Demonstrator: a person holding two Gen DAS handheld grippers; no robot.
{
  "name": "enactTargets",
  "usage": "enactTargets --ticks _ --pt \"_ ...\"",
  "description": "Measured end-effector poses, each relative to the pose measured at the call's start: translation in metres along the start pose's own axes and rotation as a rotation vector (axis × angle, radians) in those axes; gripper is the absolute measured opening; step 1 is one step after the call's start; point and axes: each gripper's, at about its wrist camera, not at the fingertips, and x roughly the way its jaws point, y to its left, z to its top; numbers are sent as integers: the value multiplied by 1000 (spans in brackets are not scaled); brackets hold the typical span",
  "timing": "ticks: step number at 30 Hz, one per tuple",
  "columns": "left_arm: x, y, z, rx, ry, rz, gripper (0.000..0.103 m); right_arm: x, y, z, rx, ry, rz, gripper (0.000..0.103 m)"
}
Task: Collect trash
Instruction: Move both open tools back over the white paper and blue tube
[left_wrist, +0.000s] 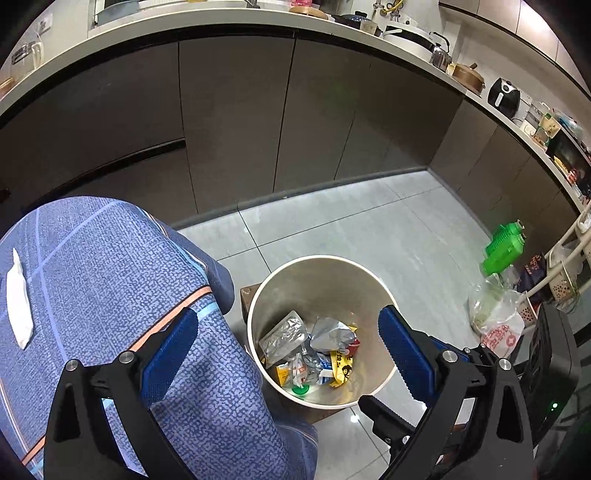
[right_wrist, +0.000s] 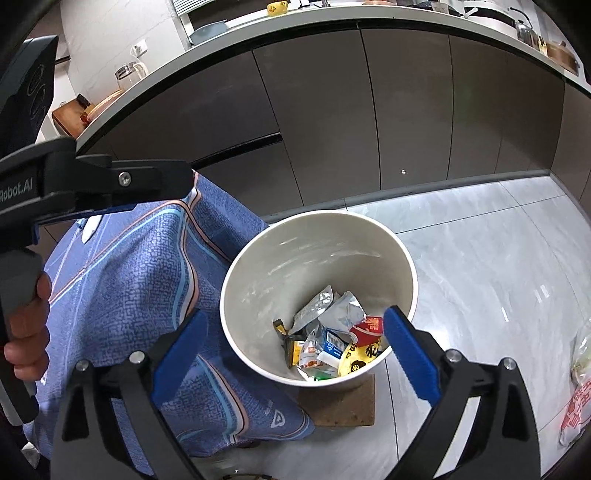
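A round white bin (left_wrist: 325, 264) (right_wrist: 369, 229) stands on the tiled floor beside a table draped in a blue cloth (left_wrist: 110, 280) (right_wrist: 140, 280). Inside lie several wrappers (left_wrist: 314, 350) (right_wrist: 332, 339): silver foil, yellow, red and blue-white packets. My left gripper (left_wrist: 288, 347) hovers above the bin, open, with nothing between its blue pads (left_wrist: 406, 350). My right gripper (right_wrist: 295, 343) also hangs over the bin, open and empty. A crumpled white tissue (left_wrist: 18, 299) lies on the cloth at the left. In the right wrist view a hand holds the left gripper's body (right_wrist: 92, 184) at the left.
The bin rests on a brown cork mat (right_wrist: 343, 402). Dark cabinets (left_wrist: 240, 118) under a cluttered white counter curve round the back. A green bottle (left_wrist: 502, 247) and plastic bags (left_wrist: 498, 321) sit on the floor at the right, near a white rack (left_wrist: 569, 258).
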Motion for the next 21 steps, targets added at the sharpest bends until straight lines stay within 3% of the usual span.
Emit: enactTargets --ticks 21 --pt "-80 33 -14 -71 -101 37 94 -45 50 16 -90 -85 25 99"
